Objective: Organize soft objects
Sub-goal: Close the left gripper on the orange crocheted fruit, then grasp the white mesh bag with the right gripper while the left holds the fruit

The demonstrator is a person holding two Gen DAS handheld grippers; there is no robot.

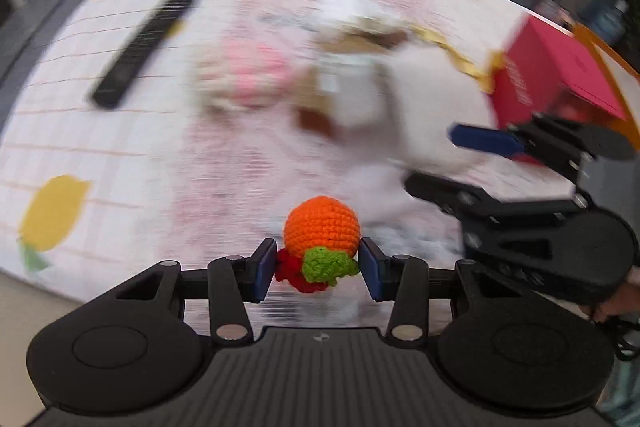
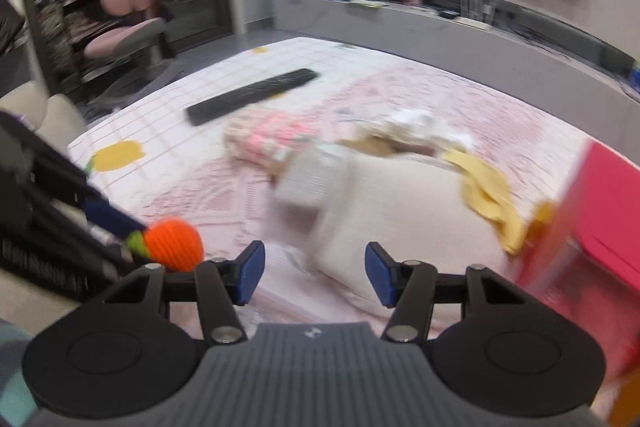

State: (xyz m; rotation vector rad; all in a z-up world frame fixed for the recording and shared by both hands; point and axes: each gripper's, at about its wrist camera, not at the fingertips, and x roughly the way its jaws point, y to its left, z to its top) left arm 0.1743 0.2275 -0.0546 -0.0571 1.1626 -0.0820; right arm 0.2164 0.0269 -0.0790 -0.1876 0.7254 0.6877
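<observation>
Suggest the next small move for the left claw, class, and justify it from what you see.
Probably carry the crochet orange towards the red box. The left claw has it between its pads, the box stands open at the right, and other soft toys still lie on the cloth.

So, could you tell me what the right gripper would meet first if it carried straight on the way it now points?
Most likely the cream cushion lying on the pink cloth: it fills the view just beyond the right gripper, whose jaws hold nothing. The picture is blurred, so depth is uncertain.
</observation>
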